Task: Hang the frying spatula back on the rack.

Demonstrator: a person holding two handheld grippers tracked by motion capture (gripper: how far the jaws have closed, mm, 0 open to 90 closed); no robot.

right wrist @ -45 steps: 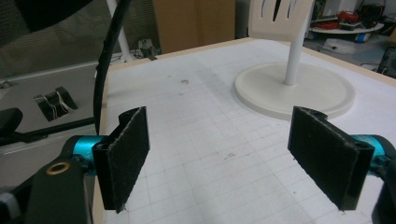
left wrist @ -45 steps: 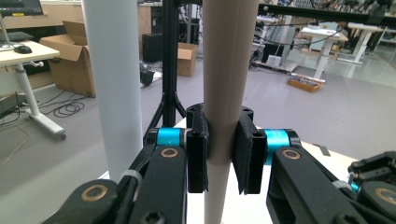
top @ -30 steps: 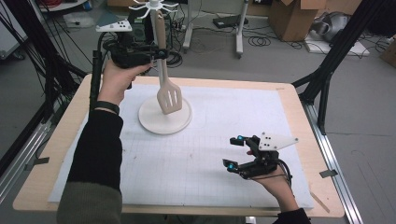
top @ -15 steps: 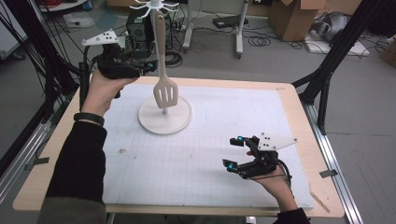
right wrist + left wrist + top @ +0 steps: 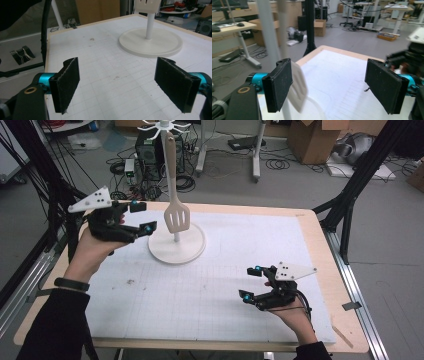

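Spatula (image 5: 176,215): hangs blade-down from the top hooks of the white stand (image 5: 176,247), handle upright along the stand's post, slotted blade just above the round base. The stand sits on the white grid mat (image 5: 210,285) toward the far left of the worktop (image 5: 320,227).

Left claw (image 5: 144,216): held in the air just left of the spatula blade, jaws spread wide, nothing between them. In the left gripper view the blade (image 5: 298,86) shows blurred just behind the left jaw, and the post (image 5: 268,35) crosses the frame in front of the room (blur too strong to tell whether blade and jaw touch).

Right claw (image 5: 251,282): low over the mat at the near right, well apart from the stand, jaws open and empty. Its own view looks across bare mat to the stand's base (image 5: 150,42); nothing lies between.

Surroundings: a small dark mark (image 5: 131,281) on the mat near the left forearm. Beyond the worktop, floor with cables, a computer tower (image 5: 150,150) behind the stand, cardboard boxes (image 5: 310,137) at far right, black frame struts (image 5: 350,195) at both sides.
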